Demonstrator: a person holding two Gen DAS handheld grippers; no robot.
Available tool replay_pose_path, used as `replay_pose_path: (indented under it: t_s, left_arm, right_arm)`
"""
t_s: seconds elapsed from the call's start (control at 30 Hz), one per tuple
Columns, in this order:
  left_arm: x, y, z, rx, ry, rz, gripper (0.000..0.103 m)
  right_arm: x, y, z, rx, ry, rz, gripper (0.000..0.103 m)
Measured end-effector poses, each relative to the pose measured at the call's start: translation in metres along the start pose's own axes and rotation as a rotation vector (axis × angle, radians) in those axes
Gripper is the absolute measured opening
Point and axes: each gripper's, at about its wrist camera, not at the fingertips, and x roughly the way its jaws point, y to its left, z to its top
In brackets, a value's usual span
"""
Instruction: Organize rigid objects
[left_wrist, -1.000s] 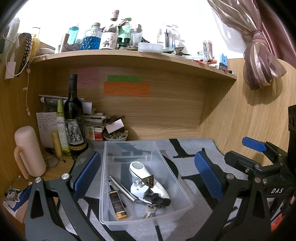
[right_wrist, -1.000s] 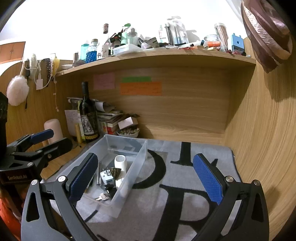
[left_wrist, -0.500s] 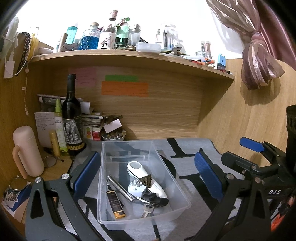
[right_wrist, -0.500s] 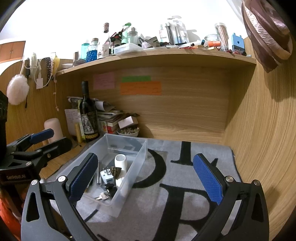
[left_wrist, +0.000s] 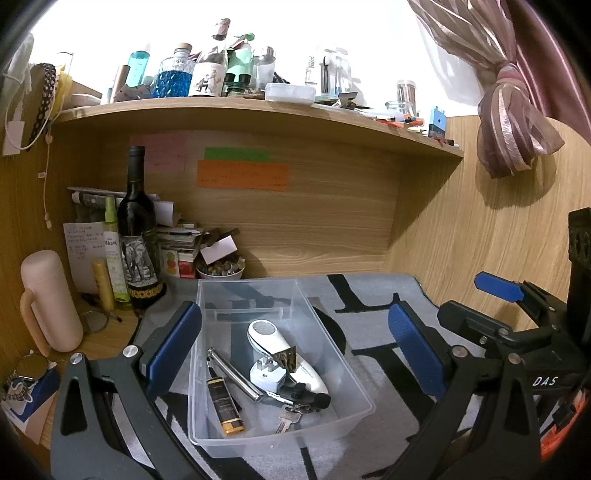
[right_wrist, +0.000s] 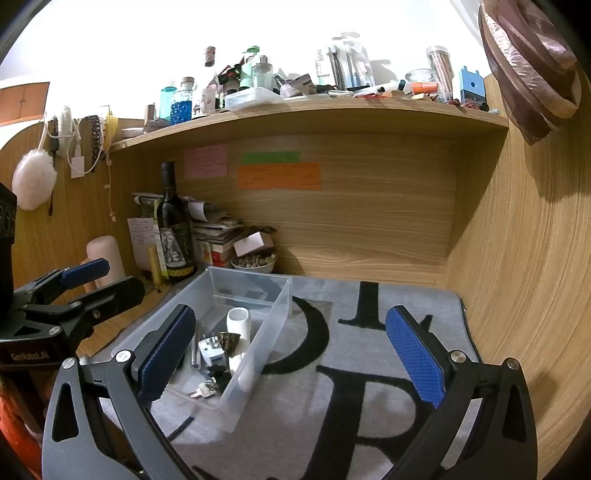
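bin filled, both grippers hanging free

the clear bin (left_wrist: 334, 347) is sitting on the grey lettered mat (right_wrist: 369, 406), left of its middle, holding a white handheld device (left_wrist: 271, 338), a plug adapter (left_wrist: 267, 376), a metal rod (left_wrist: 234, 373), a lighter (left_wrist: 225, 408) and keys (left_wrist: 290, 415). the left gripper (left_wrist: 295, 354) is hovering over it, jaws spread wide and carrying nothing; the right gripper (right_wrist: 291, 358) is gaping empty too. sorting is looking nearly finished; next is likely checking for strays or shifting the bin.
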Motion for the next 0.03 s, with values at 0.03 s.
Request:
replay_pose_path:
  t_s: [0.03]
  left_arm:
    - [0.0000,0.0000,0.0000,-0.002,0.000,0.001,0.102]
  right_arm:
    - [0.0002,0.0009,0.0004,0.000,-0.001,-0.001,0.103]
